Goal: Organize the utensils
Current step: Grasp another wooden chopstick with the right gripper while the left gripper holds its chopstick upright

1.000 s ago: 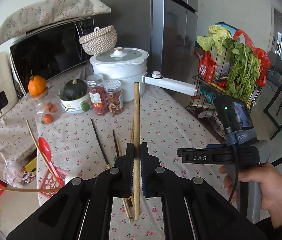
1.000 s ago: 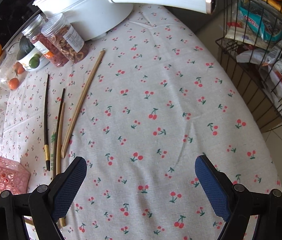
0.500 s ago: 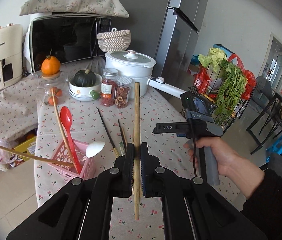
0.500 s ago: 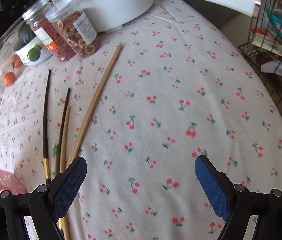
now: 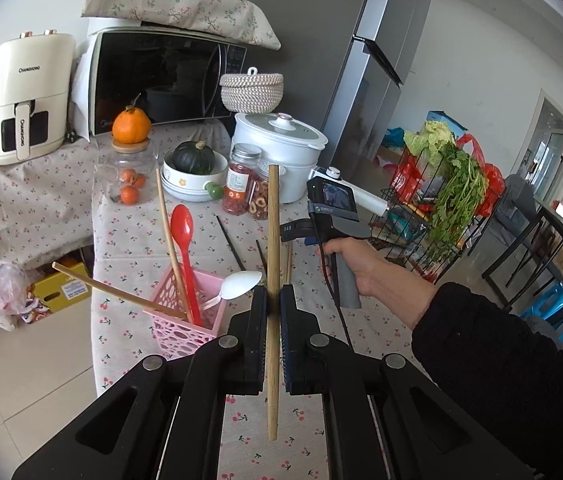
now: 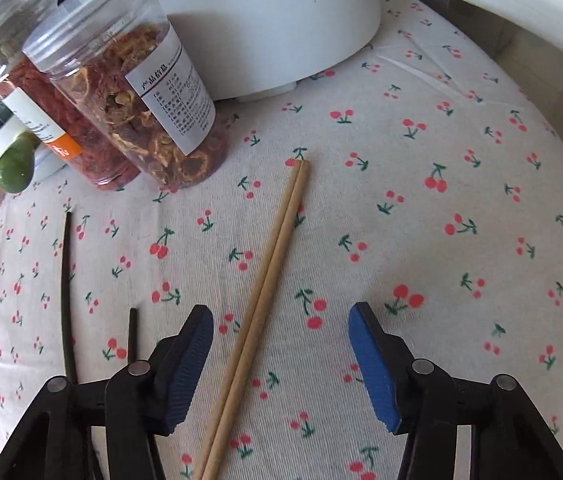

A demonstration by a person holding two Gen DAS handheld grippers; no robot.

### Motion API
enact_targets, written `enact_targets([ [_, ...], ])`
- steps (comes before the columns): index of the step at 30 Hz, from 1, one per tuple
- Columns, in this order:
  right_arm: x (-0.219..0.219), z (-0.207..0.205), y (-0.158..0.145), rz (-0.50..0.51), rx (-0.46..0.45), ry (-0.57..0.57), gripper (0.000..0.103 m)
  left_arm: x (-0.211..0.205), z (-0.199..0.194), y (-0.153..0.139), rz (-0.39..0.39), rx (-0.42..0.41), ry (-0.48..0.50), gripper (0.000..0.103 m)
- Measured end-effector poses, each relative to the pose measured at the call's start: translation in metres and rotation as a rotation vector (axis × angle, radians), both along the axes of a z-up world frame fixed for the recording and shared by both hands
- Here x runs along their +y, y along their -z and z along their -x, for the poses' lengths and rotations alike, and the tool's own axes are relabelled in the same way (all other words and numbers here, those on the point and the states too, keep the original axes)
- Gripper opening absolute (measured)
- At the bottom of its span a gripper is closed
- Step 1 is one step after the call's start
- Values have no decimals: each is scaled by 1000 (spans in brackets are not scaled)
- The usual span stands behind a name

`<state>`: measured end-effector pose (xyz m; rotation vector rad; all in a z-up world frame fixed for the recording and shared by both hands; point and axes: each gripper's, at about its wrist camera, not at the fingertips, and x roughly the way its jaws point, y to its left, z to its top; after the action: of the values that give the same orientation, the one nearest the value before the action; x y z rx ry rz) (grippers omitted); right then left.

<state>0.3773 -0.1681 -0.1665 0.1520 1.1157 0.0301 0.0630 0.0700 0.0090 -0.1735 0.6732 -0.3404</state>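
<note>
While pinching a single wooden chopstick (image 5: 273,240) upright, pressed almost together on it: fingers of the left gripper (image 5: 273,296), above the near edge of the cherry-print worktop (image 5: 129,240). Found just left of that grip: pink basket (image 5: 179,330) on the worktop, holding a red spoon (image 5: 182,232), a white spoon (image 5: 241,282) and two pale sticks leaning left. Seen further right: a hand (image 5: 351,260) from a dark sleeve, gripping the handle of the other tool. Noted beyond, in order: two jars (image 5: 247,194), white pot (image 5: 281,140), microwave (image 5: 161,80) at the far side.

Recorded near in the right wrist view: right gripper (image 6: 279,320), fingers spread though just now closing, pads clear of everything. Lying flat on the worktop between them, touching neither pad: pair of wooden chopsticks (image 6: 269,276), side by side, running away toward the jars. Left of the left finger: two dark chopsticks (image 6: 66,300), flat and apart from the pair. Farthest: both jars standing together, white pot behind, its long handle crossing the far right.
</note>
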Motion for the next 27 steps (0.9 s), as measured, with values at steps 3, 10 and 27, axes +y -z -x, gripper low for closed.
enact_targets([
  [3, 10, 0, 0, 105, -19, -34, 32, 3, -2, 3, 1, 14, -3, 6],
  [10, 3, 34, -2, 54, 67, -52, 8, 6, -7, 4, 17, 23, -18, 6],
  [27, -55, 183, -107, -186, -203, -28, 9, 19, 3, -16, 57, -78, -174, 6],
])
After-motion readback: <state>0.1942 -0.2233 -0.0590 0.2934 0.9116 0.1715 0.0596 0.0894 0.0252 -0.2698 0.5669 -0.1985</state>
